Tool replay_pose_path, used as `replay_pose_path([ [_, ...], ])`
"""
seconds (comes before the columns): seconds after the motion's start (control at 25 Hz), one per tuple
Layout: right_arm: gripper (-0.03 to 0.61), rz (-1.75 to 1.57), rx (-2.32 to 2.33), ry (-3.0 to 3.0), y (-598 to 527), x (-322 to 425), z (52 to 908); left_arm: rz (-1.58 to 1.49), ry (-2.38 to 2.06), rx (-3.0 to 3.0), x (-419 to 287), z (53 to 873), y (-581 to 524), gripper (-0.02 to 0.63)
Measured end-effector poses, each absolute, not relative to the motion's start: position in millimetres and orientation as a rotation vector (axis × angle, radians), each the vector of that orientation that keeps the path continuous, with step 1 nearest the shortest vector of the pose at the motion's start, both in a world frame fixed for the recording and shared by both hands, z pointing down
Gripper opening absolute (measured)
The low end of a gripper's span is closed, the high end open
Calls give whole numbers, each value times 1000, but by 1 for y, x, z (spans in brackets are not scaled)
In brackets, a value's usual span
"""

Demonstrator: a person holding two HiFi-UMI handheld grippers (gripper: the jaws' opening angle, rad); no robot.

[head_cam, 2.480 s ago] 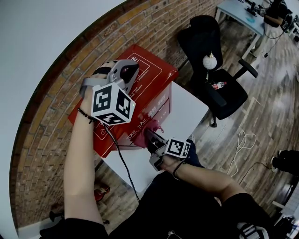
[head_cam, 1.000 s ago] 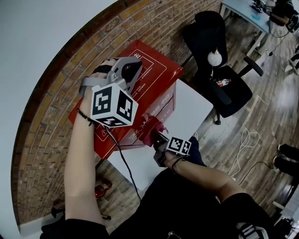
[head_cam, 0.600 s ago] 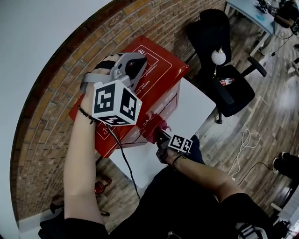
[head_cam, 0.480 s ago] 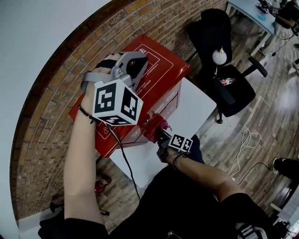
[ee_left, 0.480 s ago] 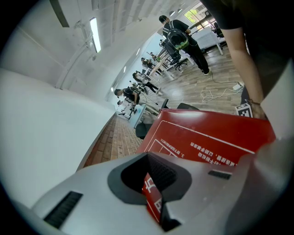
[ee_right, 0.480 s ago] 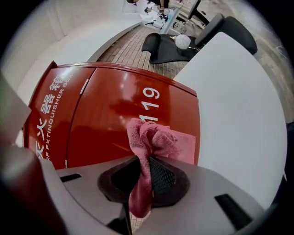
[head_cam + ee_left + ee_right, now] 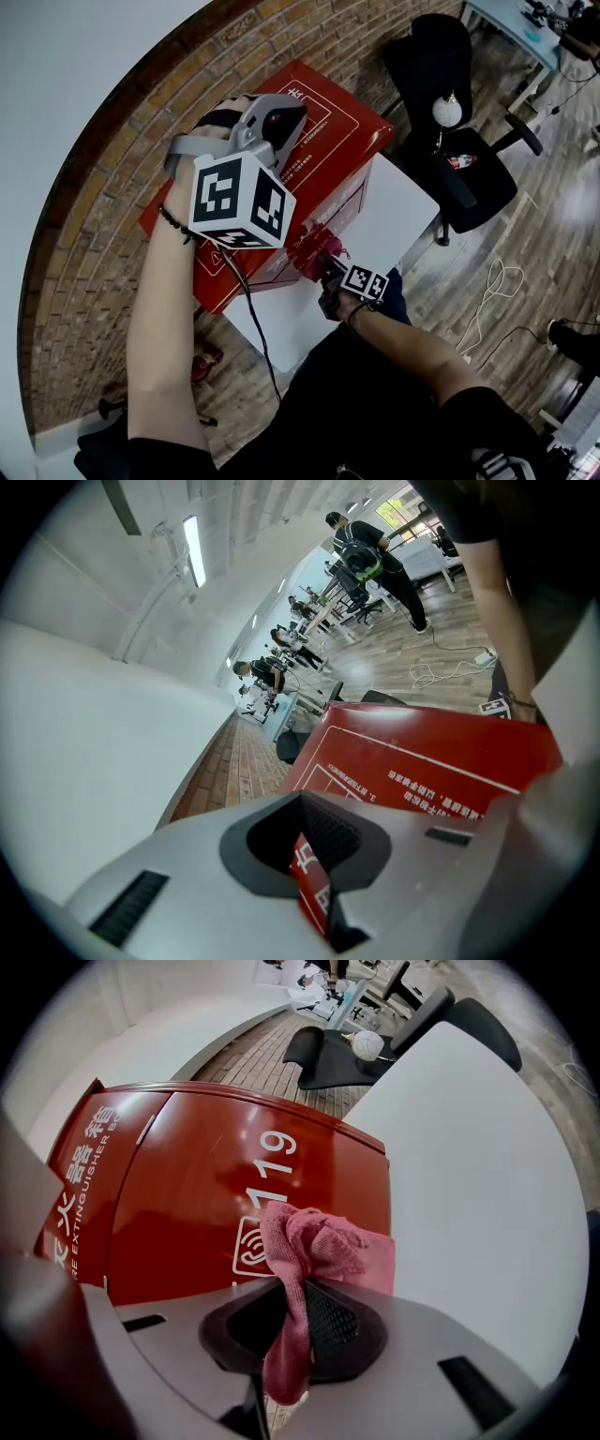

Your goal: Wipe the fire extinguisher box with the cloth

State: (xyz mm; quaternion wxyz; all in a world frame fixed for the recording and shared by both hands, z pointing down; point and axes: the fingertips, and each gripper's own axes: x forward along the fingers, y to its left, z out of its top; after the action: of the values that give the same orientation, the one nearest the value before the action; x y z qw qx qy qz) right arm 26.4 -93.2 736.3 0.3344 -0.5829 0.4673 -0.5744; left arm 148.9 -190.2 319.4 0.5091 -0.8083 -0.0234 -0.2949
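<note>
Fire extinguisher box (image 7: 187, 1176): red, glossy, hard sheet w/ a rounded top edge & white print incl. "119" on the front. It stands vs. a rough brick wall (image 7: 112, 169), w/ a flat white tabletop (image 7: 398, 211) right next to it.

Cloth (image 7: 319, 1241): pink, coarse weave, crumpled into a wad. The right gripper (image 7: 298, 1316) is clamped on it. 1 tail hangs down between the 2 textured black pads. The wad bulges out past the tips & lies against the box's front face, just under the "119", near the lower right corner.

The left gripper (image 7: 314, 855) has its jaws closed together w/ nothing pinched; a thin slit shows the red lid behind. It's over the box top by the white-lined label; can't tell if it touches.

A black padded office chair (image 7: 450, 141) stands further off on a wood-plank floor (image 7: 525, 244).
</note>
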Motion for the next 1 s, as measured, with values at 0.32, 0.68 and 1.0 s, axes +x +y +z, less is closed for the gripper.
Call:
replay_pose_path([
  [0.32,64,-1495,-1574,1241,-95,32,764,-726,-65,-1946,149,321,-190,28],
  [0.68,64,-1567,-1555,1225,-93,31,768,-742,-74,-1948,148,322,-190,28],
  [1.0,64,-1576,-1552,1233,-95,35,771,-725,-96,-1941,148,323,-187,26],
])
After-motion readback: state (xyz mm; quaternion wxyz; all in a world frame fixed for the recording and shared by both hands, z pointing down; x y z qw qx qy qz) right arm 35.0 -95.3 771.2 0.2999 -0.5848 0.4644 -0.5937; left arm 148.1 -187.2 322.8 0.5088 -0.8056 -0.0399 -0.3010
